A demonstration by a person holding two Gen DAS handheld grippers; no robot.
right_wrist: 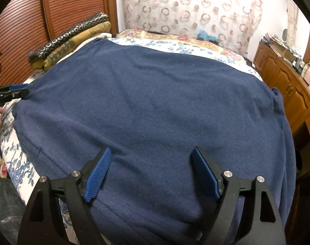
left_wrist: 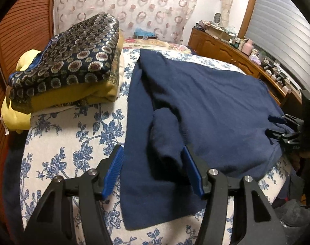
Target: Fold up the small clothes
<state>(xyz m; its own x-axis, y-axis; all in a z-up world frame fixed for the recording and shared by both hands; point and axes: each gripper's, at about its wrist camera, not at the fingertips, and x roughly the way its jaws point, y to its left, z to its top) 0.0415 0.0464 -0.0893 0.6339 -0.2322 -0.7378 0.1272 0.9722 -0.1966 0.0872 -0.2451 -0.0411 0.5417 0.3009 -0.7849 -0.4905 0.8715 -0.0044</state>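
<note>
Left gripper (left_wrist: 153,153) half open, sleeve fold straddled; right gripper (right_wrist: 153,153) wide, empty, at hem of one navy fleece sweater (right_wrist: 155,102). Floral quilted bedspread (left_wrist: 73,138) bare leftward; one folded stack (left_wrist: 69,65).

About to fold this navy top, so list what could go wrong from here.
1. The sleeve lies bunched between the open left gripper; folding now may trap a lump.
2. The right gripper sits open over flat cloth of the navy top and may pinch the floral bedspread beneath too.
</note>
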